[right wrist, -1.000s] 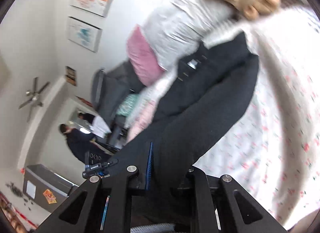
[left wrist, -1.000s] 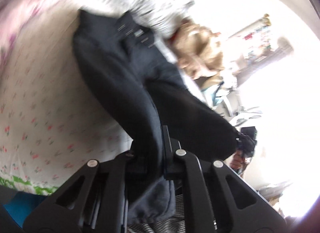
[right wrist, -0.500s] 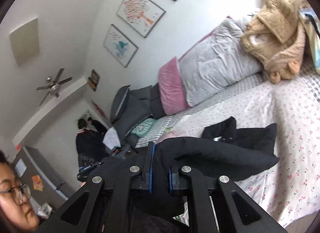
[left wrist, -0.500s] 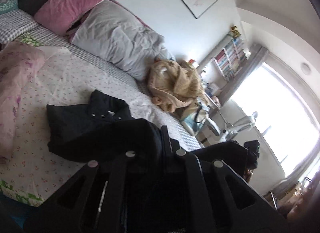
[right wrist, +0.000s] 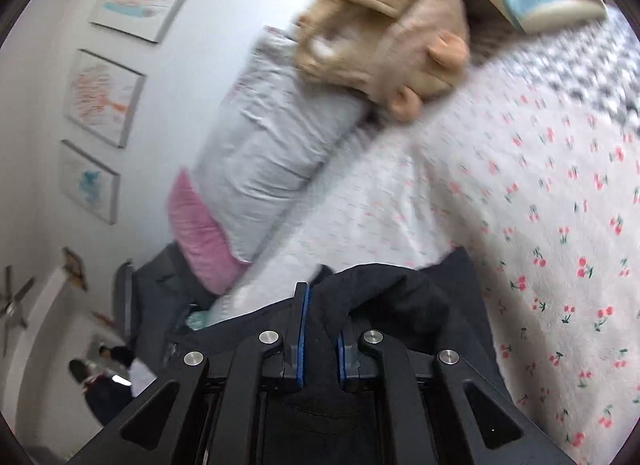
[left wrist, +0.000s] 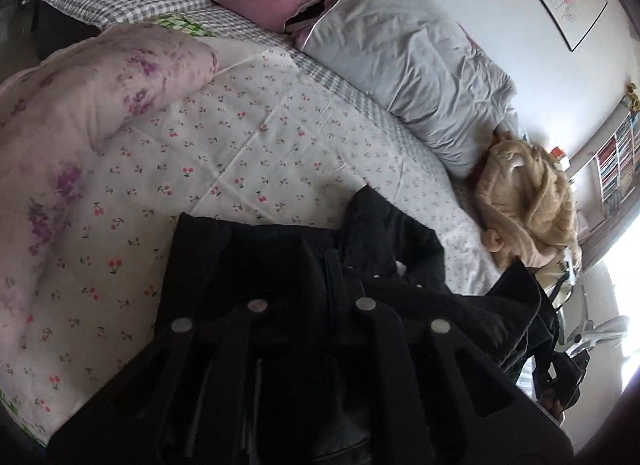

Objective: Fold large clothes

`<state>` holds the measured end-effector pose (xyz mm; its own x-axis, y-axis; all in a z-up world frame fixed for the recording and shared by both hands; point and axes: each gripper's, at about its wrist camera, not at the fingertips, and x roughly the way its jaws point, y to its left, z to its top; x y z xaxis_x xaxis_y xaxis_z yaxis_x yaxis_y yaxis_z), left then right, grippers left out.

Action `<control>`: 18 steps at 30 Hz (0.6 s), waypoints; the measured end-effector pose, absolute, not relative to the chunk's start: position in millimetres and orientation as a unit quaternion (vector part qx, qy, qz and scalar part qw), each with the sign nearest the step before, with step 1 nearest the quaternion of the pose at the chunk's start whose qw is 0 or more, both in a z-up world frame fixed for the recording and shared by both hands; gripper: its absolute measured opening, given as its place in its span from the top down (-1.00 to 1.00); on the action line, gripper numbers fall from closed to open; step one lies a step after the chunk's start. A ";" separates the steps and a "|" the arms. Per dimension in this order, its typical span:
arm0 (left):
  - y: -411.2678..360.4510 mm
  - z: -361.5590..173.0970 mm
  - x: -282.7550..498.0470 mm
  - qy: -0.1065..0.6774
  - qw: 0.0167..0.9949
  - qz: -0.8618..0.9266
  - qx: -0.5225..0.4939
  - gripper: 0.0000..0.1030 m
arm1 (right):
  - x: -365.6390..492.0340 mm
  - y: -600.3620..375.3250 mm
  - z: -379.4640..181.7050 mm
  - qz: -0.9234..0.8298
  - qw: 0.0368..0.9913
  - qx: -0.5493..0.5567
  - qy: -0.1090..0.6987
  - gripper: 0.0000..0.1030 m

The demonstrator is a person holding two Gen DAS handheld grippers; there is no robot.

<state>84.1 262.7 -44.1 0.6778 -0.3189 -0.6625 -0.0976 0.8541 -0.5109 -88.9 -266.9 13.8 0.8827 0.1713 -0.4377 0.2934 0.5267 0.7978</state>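
One bed (left wrist: 280,137) with cherry-print sheet carries the black garment (left wrist: 280,257), partly doubled over, upper end lying flat. Left gripper (left wrist: 316,289) and right gripper (right wrist: 320,329) are each clamped on black cloth. Fold appears half made; laying down and smoothing remain.

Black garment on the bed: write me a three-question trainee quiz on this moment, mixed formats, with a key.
1. True or false: the right tongs are shut on the black garment.
2. Multiple choice: what lies at the far end of the grey pillow, at the bed's edge? A) a tan plush toy B) a laptop C) a folded towel
3. Fill in: the sheet under the garment is printed with small ____.

Key: 1 true, dark cloth is pinched between the blue pads. 2 A, the tan plush toy. 3 cherries.
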 end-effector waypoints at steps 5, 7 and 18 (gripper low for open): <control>238.5 -65.0 83.7 0.433 0.887 -0.040 -0.158 -0.09 | -55.9 -268.9 -52.7 -0.090 0.804 0.472 0.350 0.53; 233.6 -61.4 80.1 0.430 0.894 -0.052 -0.114 -0.24 | -54.7 -271.0 -50.7 -0.072 0.805 0.474 0.350 0.25; 275.5 -58.5 74.2 0.407 0.905 -0.033 -0.117 -0.58 | -59.1 -267.1 1.7 -0.121 0.873 0.331 0.338 -0.70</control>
<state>74.2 275.5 -58.5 0.6657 -0.1551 -0.7299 -0.0349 0.9706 -0.2381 -59.1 -267.1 1.7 0.7428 0.0129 -0.6694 0.4340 0.7520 0.4961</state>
